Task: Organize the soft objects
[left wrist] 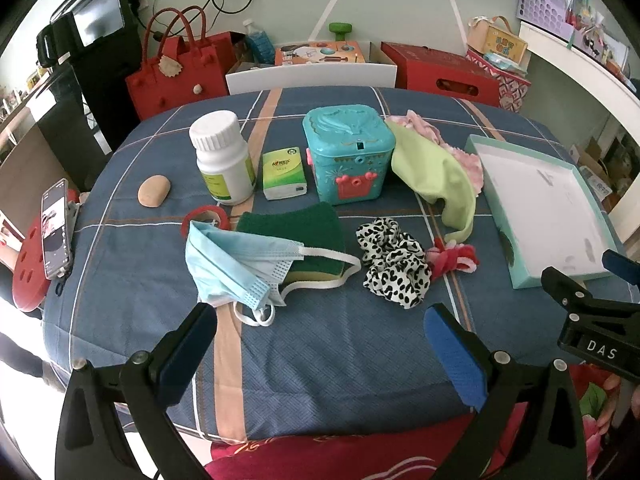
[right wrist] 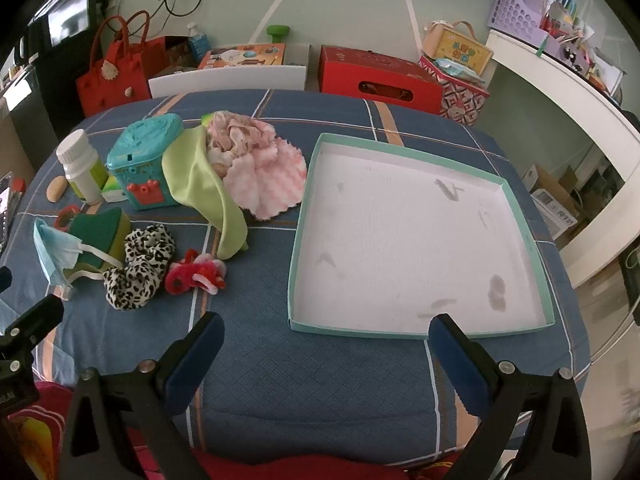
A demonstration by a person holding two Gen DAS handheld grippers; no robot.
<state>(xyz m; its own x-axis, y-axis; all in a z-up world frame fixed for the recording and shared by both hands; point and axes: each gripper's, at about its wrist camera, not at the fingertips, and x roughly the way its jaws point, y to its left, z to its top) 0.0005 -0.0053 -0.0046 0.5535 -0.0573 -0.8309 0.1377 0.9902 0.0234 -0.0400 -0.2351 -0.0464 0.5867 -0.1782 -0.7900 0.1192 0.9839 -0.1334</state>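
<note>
Both the left tongs (left wrist: 320,330) and right tongs (right wrist: 326,338) gape wide, holding nothing, above the table's near edge. The face mask (left wrist: 236,262) and leopard scrunchie (left wrist: 394,264) lie mid-table, left of the tray (right wrist: 420,334).

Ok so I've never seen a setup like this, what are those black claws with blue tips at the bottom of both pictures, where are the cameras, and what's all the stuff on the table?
The claws are two hand-held grippers; a person holds one in each hand, no robot arm. Each carries a fisheye camera looking forward along its fingers, so each picture shows its own claw at the bottom. One picture is from the left gripper, the other from the right gripper. Both are open and hold nothing.

On the blue checked tablecloth lie soft things: a blue face mask draped over a green sponge, a leopard-print scrunchie, a red and pink hair tie, a light green cloth and pink frilly fabric. There are also a white pill bottle, a tissue pack and a teal toy box. To the right sits a shallow teal-rimmed tray, with nothing in it yet.
</note>
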